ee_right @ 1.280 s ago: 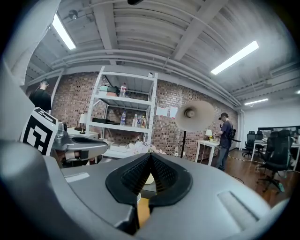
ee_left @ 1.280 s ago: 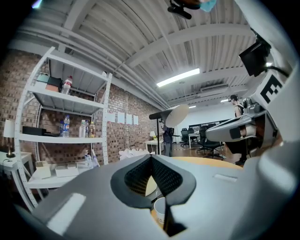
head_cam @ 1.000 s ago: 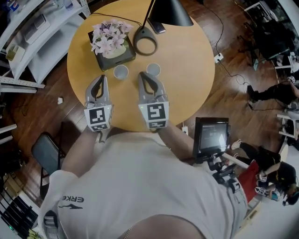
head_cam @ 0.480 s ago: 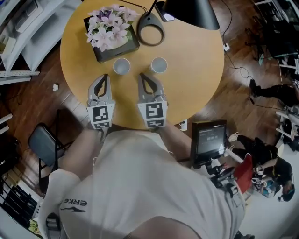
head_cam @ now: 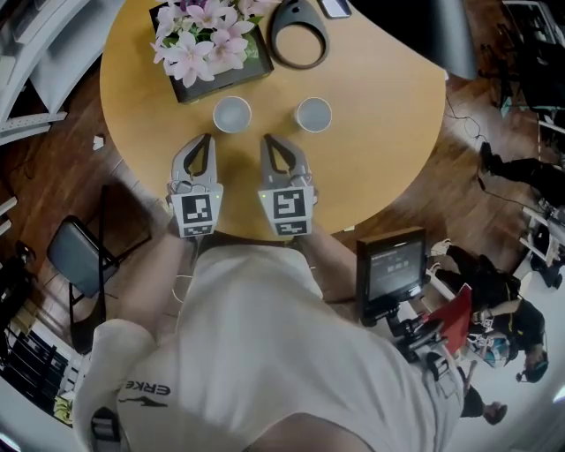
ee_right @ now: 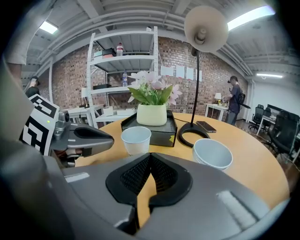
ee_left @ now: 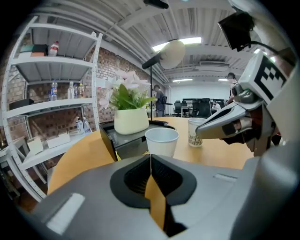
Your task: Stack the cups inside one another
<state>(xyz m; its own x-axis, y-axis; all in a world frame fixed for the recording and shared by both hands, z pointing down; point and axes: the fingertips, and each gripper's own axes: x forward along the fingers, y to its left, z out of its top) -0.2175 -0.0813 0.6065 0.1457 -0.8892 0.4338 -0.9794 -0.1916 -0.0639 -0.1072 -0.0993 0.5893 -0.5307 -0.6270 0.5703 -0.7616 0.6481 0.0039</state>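
Two white paper cups stand upright and apart on the round wooden table [head_cam: 380,159]: the left cup [head_cam: 232,114] [ee_left: 161,140] [ee_right: 136,139] and the right cup [head_cam: 313,115] [ee_left: 194,133] [ee_right: 212,154]. My left gripper [head_cam: 207,139] [ee_left: 150,157] hovers just short of the left cup, jaws shut and empty. My right gripper [head_cam: 267,139] [ee_right: 150,157] is alongside it, pointing between the two cups, also shut with nothing held. Each gripper shows in the other's view, the right gripper [ee_left: 225,126] and the left gripper [ee_right: 89,137].
Behind the cups a flower pot [head_cam: 207,40] sits in a black tray, beside a desk lamp's ring base [head_cam: 298,33] and a phone [head_cam: 335,7]. White shelves stand at the far left. A chair [head_cam: 79,260] and a screen on a stand [head_cam: 393,269] are on the floor nearby.
Both grippers have come down toward the tabletop side by side, still shut. The cups have not moved on the table; the head view has shifted so the table sits higher in the picture.
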